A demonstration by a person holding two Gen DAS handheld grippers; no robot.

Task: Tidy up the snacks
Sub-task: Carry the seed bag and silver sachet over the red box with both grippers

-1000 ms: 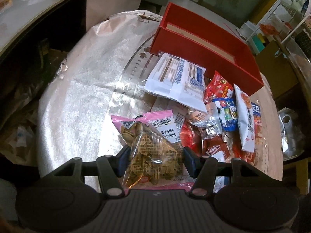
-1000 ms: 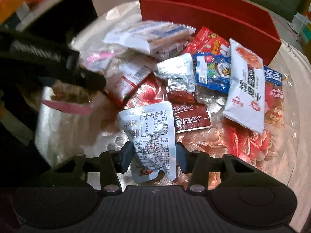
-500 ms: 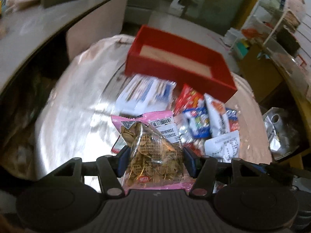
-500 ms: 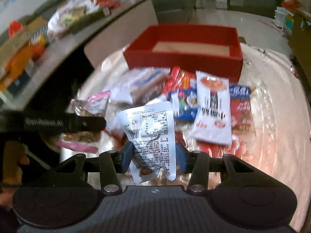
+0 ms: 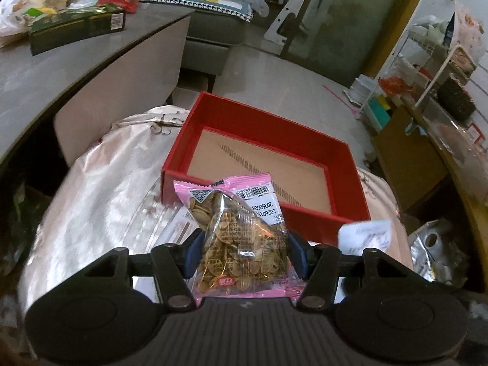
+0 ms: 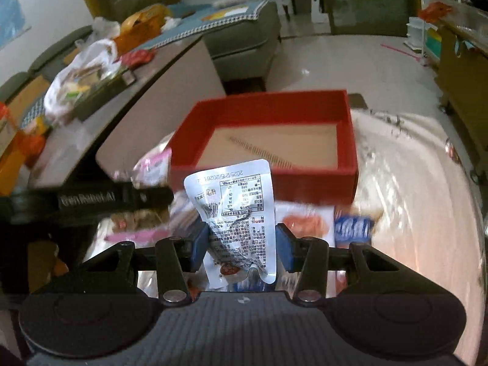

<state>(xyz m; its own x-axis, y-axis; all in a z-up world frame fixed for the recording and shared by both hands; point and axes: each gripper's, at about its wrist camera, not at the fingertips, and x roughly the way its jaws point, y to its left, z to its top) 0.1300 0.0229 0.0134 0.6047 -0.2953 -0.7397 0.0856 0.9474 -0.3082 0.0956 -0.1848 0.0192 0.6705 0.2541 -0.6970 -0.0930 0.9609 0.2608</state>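
Note:
My left gripper (image 5: 244, 253) is shut on a pink packet of seeds (image 5: 241, 238), held in the air just short of the near wall of the red box (image 5: 347, 164). My right gripper (image 6: 242, 248) is shut on a silvery white pouch (image 6: 235, 210), also raised in front of the red box (image 6: 347, 140), whose brown floor is bare. The left gripper (image 6: 91, 198) with its pink packet (image 6: 152, 167) shows blurred at the left of the right wrist view. Loose snack packets (image 6: 350, 228) lie on the table below.
The round table (image 5: 100, 183) wears a shiny patterned cover. A grey counter (image 5: 61, 67) with a green box (image 5: 76, 27) and bags stands to the left. A sofa (image 6: 244, 33) is behind, and a wire shelf rack (image 5: 427, 70) and wooden furniture to the right.
Both grippers have risen and moved toward the red box with their packets still held. The snack pile has dropped below them and the box's inside has come into view.

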